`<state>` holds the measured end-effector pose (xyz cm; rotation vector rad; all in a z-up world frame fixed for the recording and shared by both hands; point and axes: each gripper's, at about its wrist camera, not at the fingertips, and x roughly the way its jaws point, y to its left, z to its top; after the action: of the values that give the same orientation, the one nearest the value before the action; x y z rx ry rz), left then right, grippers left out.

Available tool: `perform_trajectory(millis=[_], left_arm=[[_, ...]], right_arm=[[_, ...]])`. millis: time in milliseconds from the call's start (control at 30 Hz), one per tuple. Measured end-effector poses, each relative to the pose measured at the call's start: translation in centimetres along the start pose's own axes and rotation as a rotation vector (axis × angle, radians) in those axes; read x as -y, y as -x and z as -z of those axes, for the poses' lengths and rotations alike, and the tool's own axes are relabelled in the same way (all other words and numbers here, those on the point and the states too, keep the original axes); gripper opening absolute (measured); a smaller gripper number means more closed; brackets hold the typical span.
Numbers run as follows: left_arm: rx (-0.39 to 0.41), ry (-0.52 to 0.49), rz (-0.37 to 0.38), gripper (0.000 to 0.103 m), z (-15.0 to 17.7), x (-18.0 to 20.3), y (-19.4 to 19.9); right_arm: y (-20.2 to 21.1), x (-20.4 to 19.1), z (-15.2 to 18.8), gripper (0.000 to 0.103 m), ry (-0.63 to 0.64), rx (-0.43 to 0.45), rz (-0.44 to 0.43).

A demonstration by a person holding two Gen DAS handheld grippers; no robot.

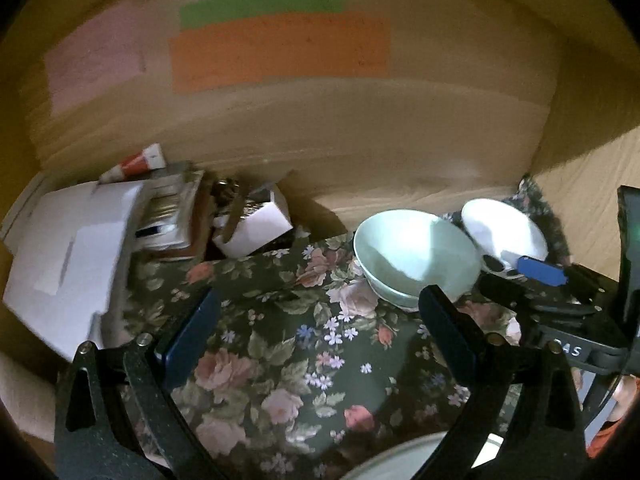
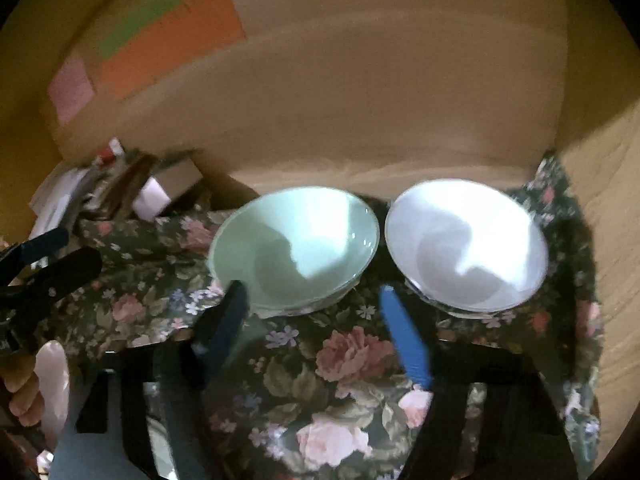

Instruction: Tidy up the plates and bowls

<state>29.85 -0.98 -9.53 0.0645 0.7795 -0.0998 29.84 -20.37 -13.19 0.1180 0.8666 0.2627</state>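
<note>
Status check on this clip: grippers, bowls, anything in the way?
Left gripper open, empty. Right gripper open, empty, short of the bowls. Green bowl and white bowl upright, side by side on floral cloth. Clutter of boxes left, clear of bowls.

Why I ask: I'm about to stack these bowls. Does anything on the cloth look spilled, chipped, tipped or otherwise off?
Nothing stands out. The green bowl and white bowl sit upright, side by side and empty on the floral cloth, with no spill or visible damage. Only the boxes and papers at the far left look untidy.
</note>
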Motion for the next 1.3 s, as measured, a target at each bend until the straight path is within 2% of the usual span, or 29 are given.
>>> perform_trajectory(millis=[133, 333, 533, 633, 733, 800, 900, 1133, 1300], left_arm=[[-0.034, -0.028, 0.0, 0.101, -0.4, 0.4, -2.7], [-0.07, 0.026, -0.013, 0.101, -0.6, -0.9, -5.6], [-0.113, 0.025, 0.027, 0.1, -0.5, -1.5, -7.4], [-0.129, 0.011, 0.03, 0.1, -0.5, -1.2, -8.0], [-0.134, 0.003, 0.054, 0.1, -0.5, -0.9, -8.3], [-0.132, -0.002, 0.053, 0.1, -0.4, -0.9, -8.3], [-0.13, -0.015, 0.048, 0.1, -0.4, -0.6, -8.2], [-0.188, -0.043, 0.056, 0.099, 0.4, -0.1, -8.8], [-0.285, -0.021, 0.073, 0.086, 1.4, -0.3, -9.6]], right_arm=[[-2.1, 1.0, 0.0, 0.054, -0.051, -0.041, -0.001], [-3.7, 1.5, 0.0, 0.052, -0.068, -0.067, 0.005], [-5.5, 1.6, -0.1, 0.052, -0.108, -0.11, -0.042], [-6.3, 1.5, -0.1, 0.052, -0.107, -0.123, -0.026], [-6.6, 1.5, -0.2, 0.04, -0.08, -0.125, 0.001], [-6.7, 1.4, -0.2, 0.03, -0.053, -0.135, 0.008], [-6.8, 0.8, 0.0, 0.021, -0.002, -0.149, 0.001], [-5.1, -0.7, 2.0, 0.019, 0.096, -0.189, -0.061], [-3.1, -0.1, 3.5, 0.019, 0.088, -0.213, -0.103]])
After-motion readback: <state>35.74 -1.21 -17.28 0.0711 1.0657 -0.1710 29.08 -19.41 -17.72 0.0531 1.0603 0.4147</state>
